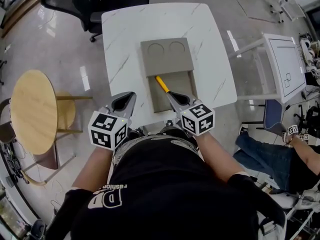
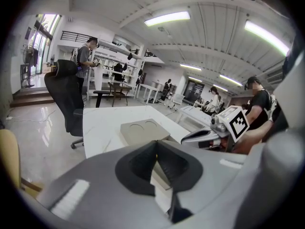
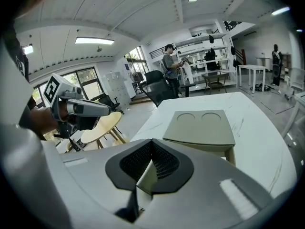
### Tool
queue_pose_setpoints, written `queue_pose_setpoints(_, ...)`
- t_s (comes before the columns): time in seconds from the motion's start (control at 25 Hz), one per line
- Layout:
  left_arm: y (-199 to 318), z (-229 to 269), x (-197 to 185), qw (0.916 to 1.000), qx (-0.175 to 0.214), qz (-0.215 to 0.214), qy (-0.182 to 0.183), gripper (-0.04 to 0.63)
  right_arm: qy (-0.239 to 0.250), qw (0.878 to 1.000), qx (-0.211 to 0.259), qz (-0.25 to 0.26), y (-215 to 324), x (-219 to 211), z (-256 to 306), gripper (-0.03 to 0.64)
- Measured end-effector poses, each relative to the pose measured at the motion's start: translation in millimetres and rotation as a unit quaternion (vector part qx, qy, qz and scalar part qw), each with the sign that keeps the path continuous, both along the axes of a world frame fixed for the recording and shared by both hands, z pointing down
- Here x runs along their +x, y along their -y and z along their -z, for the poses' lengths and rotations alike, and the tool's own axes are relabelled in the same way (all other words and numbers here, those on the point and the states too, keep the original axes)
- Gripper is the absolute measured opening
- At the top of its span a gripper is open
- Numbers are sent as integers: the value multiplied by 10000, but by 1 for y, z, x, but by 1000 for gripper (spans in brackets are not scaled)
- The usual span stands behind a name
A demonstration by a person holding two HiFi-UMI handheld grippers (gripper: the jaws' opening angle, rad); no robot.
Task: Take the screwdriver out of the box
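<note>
The person's black shirt [image 1: 165, 184] fills the bottom of the head view, and both grippers are held just past it, over the near edge of the white table [image 1: 125, 34]. By my reading the task has hardly begun. The box [image 1: 166, 59], at the middle of the table, has its lid slid toward the far edge. The screwdriver [image 1: 161, 83] lies inside the uncovered near half, yellow handle up-left. Gripping it and lifting it out are both left to do.

The left gripper [image 1: 127, 98] hovers left of the box, jaws closed tip to tip on nothing. The right gripper [image 1: 171, 95] has its jaws together too, and empty. Its tip sits over the box's near half, at the screwdriver's dark end, though I cannot tell whether they touch.
</note>
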State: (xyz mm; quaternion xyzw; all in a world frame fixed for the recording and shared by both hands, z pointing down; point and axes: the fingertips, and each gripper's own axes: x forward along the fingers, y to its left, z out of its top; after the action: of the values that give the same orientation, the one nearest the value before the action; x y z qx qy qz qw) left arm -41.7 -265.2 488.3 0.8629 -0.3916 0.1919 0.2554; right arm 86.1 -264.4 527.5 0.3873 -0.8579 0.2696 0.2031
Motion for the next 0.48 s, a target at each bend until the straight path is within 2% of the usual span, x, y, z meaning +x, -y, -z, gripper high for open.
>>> queue_pose_setpoints(0.48, 0, 2, 7, 9993, 0, 376, 87, 58, -35, 9997, -59, 249, 12, 14, -8, 2)
